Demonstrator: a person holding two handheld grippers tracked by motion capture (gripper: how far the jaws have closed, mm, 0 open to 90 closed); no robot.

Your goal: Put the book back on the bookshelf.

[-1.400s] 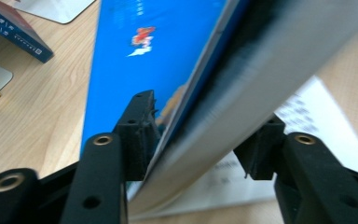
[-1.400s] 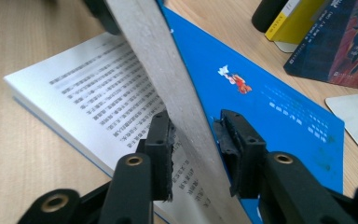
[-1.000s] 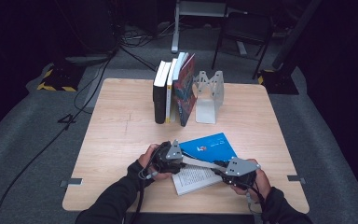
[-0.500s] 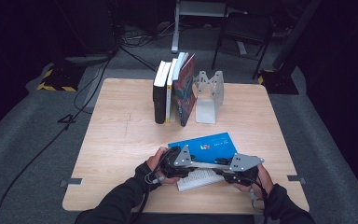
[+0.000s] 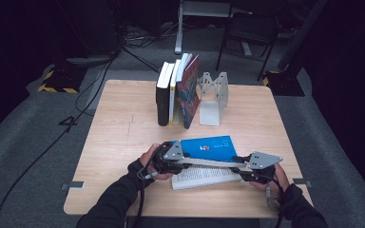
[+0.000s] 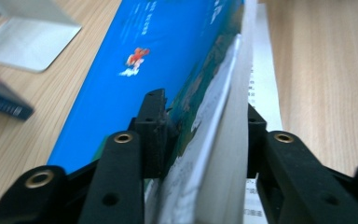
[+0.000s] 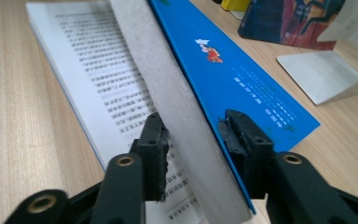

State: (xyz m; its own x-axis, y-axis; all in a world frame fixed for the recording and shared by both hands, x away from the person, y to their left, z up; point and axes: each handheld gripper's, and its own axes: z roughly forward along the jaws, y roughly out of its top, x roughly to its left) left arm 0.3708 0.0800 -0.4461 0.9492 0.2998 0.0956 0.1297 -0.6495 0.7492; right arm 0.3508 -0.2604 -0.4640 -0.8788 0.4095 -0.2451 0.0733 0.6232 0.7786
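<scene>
A blue-covered book point(image 5: 209, 145) lies open near the table's front edge, with a printed white page point(image 5: 204, 176) flat on the wood. Its blue cover and a thick block of pages stand lifted on edge between the two grippers. My left gripper point(image 5: 175, 160) clamps the left end: in the left gripper view its jaws point(image 6: 205, 130) press the blue cover point(image 6: 140, 60) and the page block from either side. My right gripper point(image 5: 245, 167) clamps the right end, its jaws point(image 7: 196, 135) squeezing the page block point(image 7: 168, 88) against the cover.
Several upright books point(image 5: 176, 92) stand in a row at the back centre of the table point(image 5: 123, 128), next to a white metal bookend point(image 5: 214, 97). That bookend's base plate point(image 7: 326, 74) lies just beyond the blue book. A chair stands behind the table.
The blue cover has swung to lie more square to the table's front edge. Both grippers have stayed clamped on the book and shifted only slightly.
</scene>
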